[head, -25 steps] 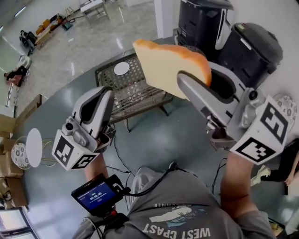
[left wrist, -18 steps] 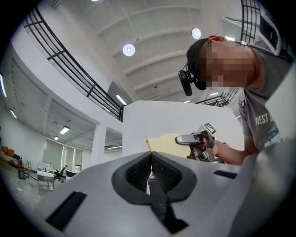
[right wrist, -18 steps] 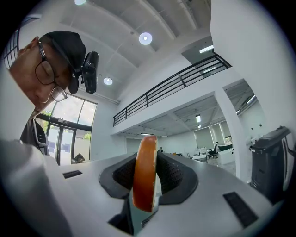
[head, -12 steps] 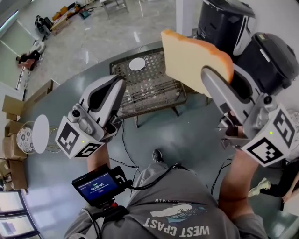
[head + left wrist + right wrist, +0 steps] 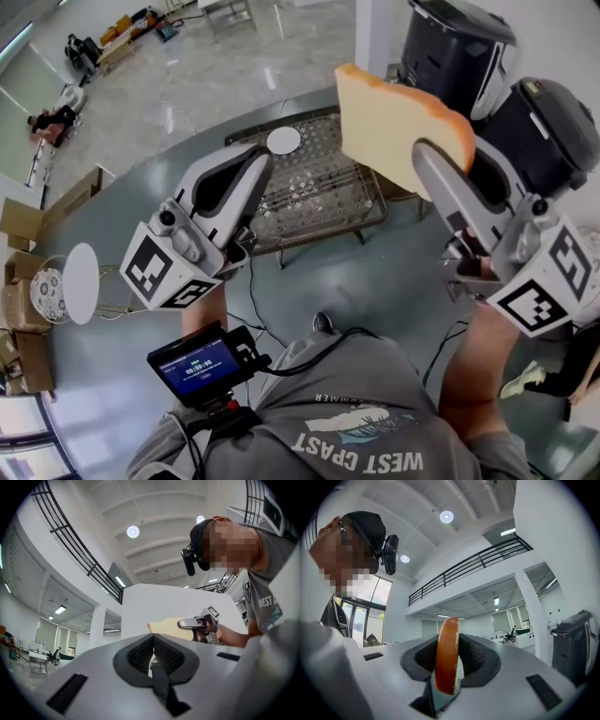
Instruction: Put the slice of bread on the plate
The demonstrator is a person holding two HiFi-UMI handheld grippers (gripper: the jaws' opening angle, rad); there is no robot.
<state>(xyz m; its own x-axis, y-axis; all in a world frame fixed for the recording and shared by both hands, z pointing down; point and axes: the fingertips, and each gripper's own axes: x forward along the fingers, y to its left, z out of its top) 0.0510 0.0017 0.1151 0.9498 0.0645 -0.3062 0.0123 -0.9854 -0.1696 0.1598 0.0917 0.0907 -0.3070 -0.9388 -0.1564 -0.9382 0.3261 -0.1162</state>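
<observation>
A slice of bread (image 5: 394, 127) with an orange-brown crust stands on edge, high above the floor, and my right gripper (image 5: 441, 157) is shut on its lower corner. The right gripper view shows the crust (image 5: 446, 653) pinched between the dark pads. To the left, my left gripper (image 5: 255, 167) is shut with nothing in it, its pads (image 5: 165, 654) meeting. From its view I see the bread (image 5: 165, 626) off to the right. A small white plate (image 5: 283, 141) lies on the wire-mesh table (image 5: 319, 202), beyond and between both grippers.
Two black appliances (image 5: 457, 49) (image 5: 548, 131) stand at the right, behind the bread. A white disc (image 5: 80, 283) and cardboard boxes (image 5: 21, 220) sit at the far left. A small screen (image 5: 199, 362) hangs at the person's waist, with cables on the grey floor.
Both grippers have moved forward toward the mesh table, which now lies closer beneath them. The bread stays clamped in the right gripper. The left gripper stays shut.
</observation>
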